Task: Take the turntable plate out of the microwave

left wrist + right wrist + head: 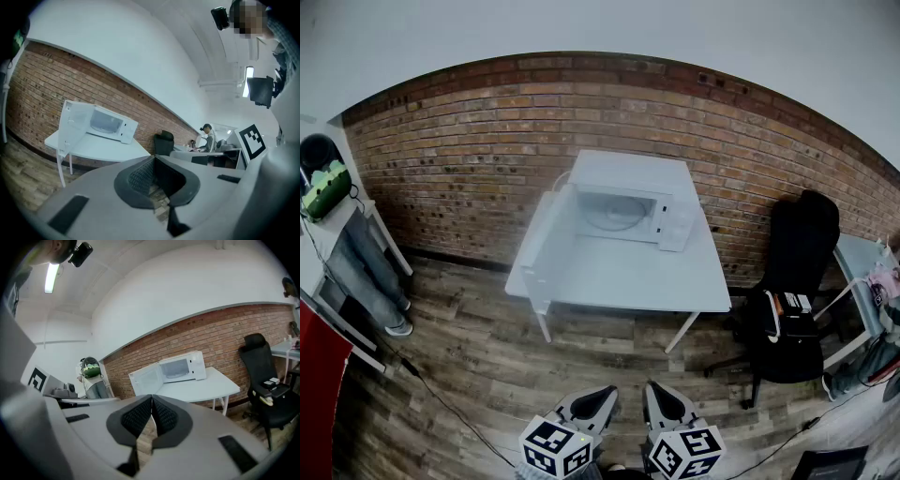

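Head view: holds the left gripper and right gripper side by side at the near edge, over the wooden floor, well apart from the white table farther off. On that table, against the brick wall, a white microwave with its door swung open to the left. Inside the cavity, lying flat, the turntable plate. Right of the table, a black office chair.

Left gripper view: jaws shut tip to tip, nothing between the pads. Beyond them, far left, the microwave on the table, door open; cavity pale, plate too faint to make out. Far right, a seated person.

Right gripper view: jaws pressed together, likewise empty. Past the tips, the microwave with its door open leftward, and the office chair to the right.
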